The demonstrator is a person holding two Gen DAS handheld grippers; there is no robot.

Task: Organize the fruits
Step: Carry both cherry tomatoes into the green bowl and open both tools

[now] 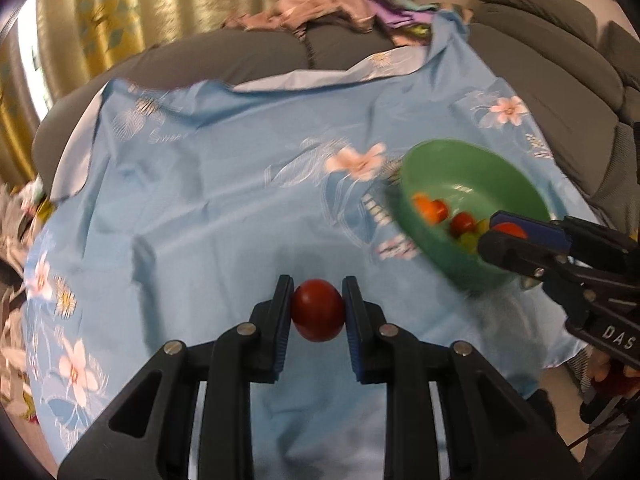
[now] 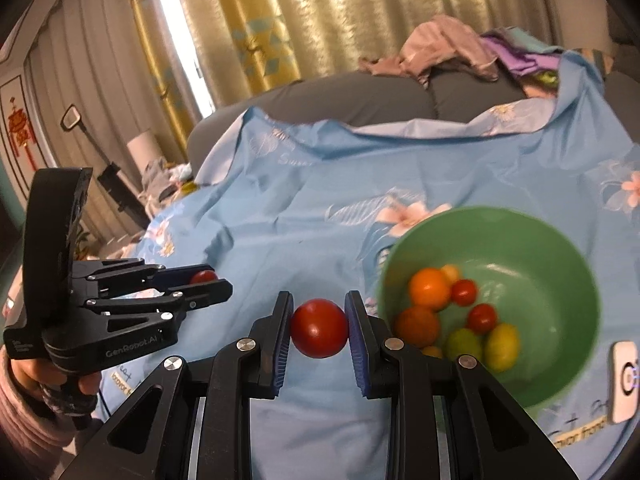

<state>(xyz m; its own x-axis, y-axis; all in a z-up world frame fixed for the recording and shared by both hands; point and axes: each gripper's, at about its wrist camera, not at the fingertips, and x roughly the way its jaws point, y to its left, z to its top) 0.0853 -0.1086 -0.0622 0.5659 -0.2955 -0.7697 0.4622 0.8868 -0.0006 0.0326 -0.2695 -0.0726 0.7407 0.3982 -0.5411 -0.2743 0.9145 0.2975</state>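
Observation:
My left gripper (image 1: 318, 308) is shut on a dark red tomato (image 1: 318, 310), held above the blue flowered cloth (image 1: 208, 208). From the right wrist view that same left gripper (image 2: 210, 280) shows at the left with its tomato (image 2: 203, 277). My right gripper (image 2: 319, 328) is shut on a second red tomato (image 2: 319, 327); it appears at the right edge of the left wrist view as the right gripper (image 1: 502, 234) with its tomato (image 1: 510, 230). A green bowl (image 2: 560, 248) holds several small red, orange and yellow-green fruits (image 2: 430, 286). The bowl (image 1: 460, 164) lies right of the left gripper.
The cloth covers a grey sofa (image 1: 248, 56). Piled clothes (image 2: 452, 44) lie at the back. Gold curtains (image 2: 320, 16) hang behind. A white device (image 2: 624, 380) rests on the cloth beside the bowl. A person's hand (image 2: 44, 376) grips the left tool.

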